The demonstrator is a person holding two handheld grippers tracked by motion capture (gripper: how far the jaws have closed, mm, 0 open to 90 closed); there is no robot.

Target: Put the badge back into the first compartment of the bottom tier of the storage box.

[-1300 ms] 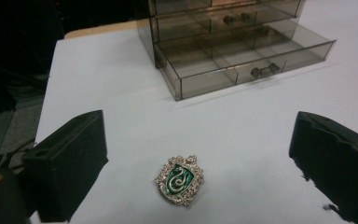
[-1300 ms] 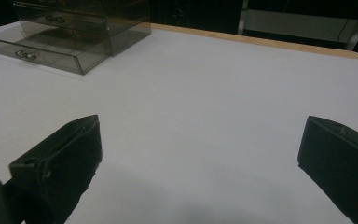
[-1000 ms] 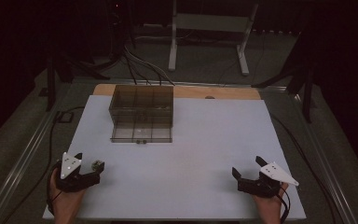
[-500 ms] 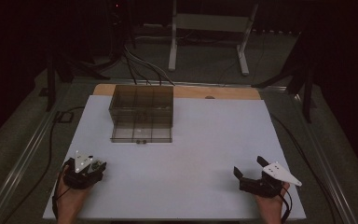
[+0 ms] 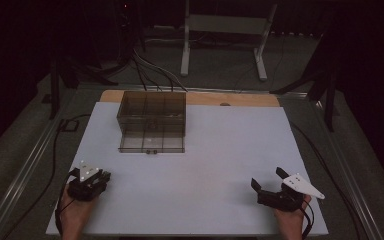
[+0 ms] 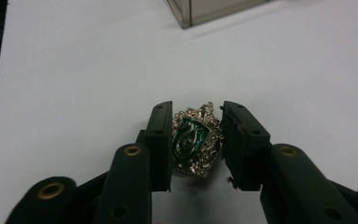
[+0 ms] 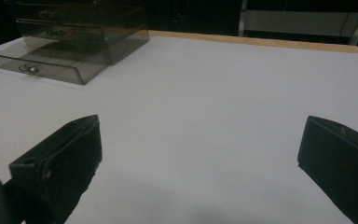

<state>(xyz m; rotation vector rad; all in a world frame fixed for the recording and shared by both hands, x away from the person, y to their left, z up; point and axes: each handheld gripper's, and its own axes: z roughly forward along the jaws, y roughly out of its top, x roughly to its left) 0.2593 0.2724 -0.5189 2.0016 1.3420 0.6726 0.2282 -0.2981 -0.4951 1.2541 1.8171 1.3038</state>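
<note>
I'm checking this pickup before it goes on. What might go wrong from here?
The left claw has just been closing around the green and silver badge, which lies flat on the white table; its uneven edge could slip from the pads. The open drawer of the clear box stands far off, so the badge might drop on the way.

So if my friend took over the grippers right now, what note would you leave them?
Left gripper: jaws have just been closing around the silver and green crest badge lying on the white table; pads look to be touching its sides.
Right gripper: open, nothing between its jaws, resting near the front edge.
Clear drawer box stands at the back, bottom drawer pulled out.
Done: drawer open, badge framed.
Left: probably lift the badge and carry it to the drawer.
</note>
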